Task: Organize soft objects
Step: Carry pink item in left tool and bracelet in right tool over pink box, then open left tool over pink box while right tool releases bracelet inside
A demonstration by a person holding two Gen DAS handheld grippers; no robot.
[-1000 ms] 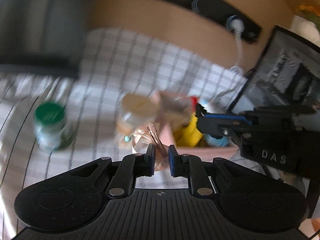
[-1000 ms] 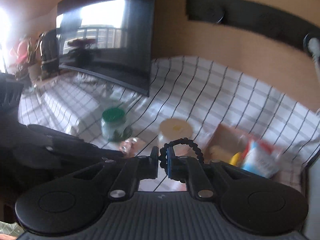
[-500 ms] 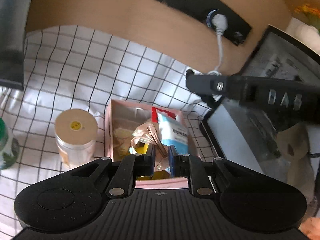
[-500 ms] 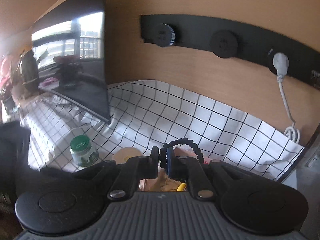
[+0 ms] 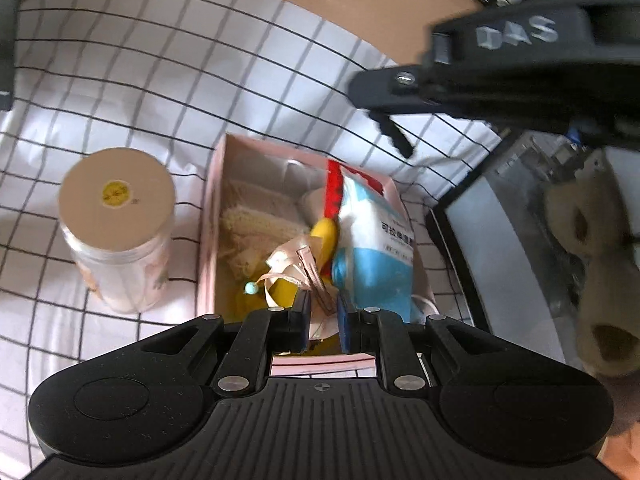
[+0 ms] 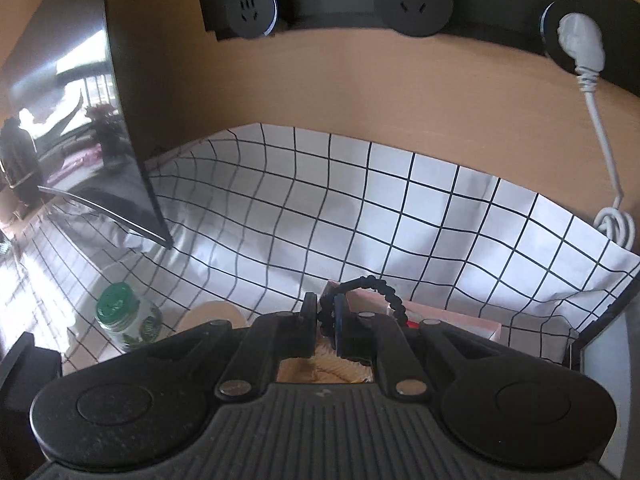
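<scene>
Ribbon hair clip [image 5: 308,268] pinched by left gripper [image 5: 323,314] — above pink box [image 5: 208,236], contents seemingly soft.

The open pink cardboard box [image 5: 212,216] has been brought from the blurred 3 o'clock side of the left wrist view to directly beyond the left gripper [image 5: 323,312]. The green-lidded glass jar [image 6: 120,316] has been lost from that view. The black right gripper [image 5: 500,64] has been shifted from 3 o'clock up to 1 o'clock. In the right wrist view, the dark monitor [image 6: 80,120] has been displaced towards 9 o'clock, and the wall sockets [image 6: 412,4] have been enlarged.
</scene>
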